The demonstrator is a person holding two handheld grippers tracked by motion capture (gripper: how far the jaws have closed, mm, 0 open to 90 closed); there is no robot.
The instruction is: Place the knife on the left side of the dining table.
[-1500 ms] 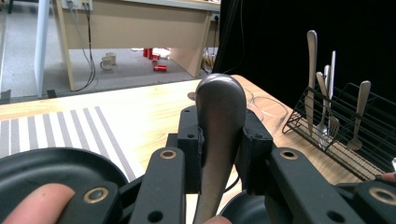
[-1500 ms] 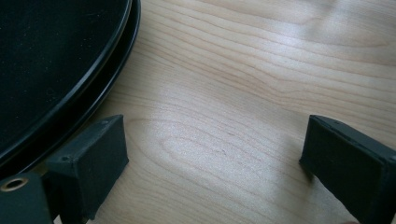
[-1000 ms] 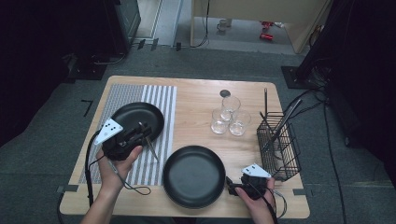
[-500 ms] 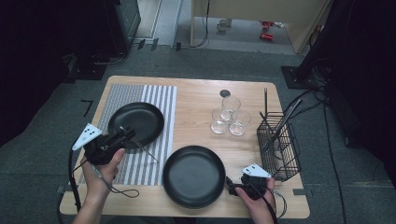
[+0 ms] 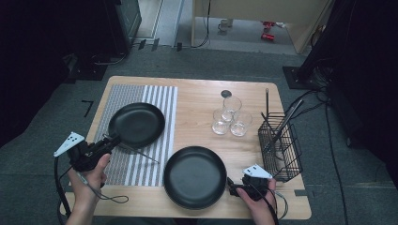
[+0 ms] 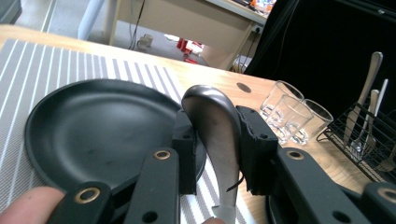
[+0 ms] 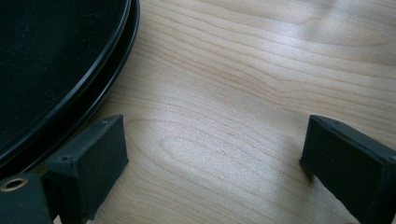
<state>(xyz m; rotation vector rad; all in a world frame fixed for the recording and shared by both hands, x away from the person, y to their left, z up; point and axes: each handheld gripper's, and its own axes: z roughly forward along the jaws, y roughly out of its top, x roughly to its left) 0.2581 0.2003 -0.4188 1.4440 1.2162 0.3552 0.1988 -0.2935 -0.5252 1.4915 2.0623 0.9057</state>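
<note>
Left side first: the left gripper (image 5: 109,142) has its jaws pinching a piece of silver cutlery (image 6: 215,140) by what looks like the rounded handle end. In the high view the rest of it runs as a thin line down-right across the striped mat (image 5: 141,98), so it's probably a knife, but I can't tell for sure. The gripper sits at the near-left rim of the far plate (image 5: 136,123), which lies on the mat with nothing in it.

What could go wrong here — the grip is right at the very end of a smooth metal piece, so the long free part could swing or slip out if the hand tilts or moves fast. If it drops it could clatter onto the plate.

Middle: the near plate (image 5: 195,176) sits on the bare bench (image 5: 197,98), also with nothing on it. Farther back there are three clear glasses (image 5: 229,118) clustered together, touching or nearly so, none with anything in them as far as I can see, and a small dark disc (image 5: 226,93) just beyond them.

Right: the black wire basket (image 5: 280,150) holds a few upright utensils — forks in the left gripper view. The right gripper (image 5: 234,190) rests low on the bench just beside the near plate's right rim, jaws spread wide with only wood between them.
</note>
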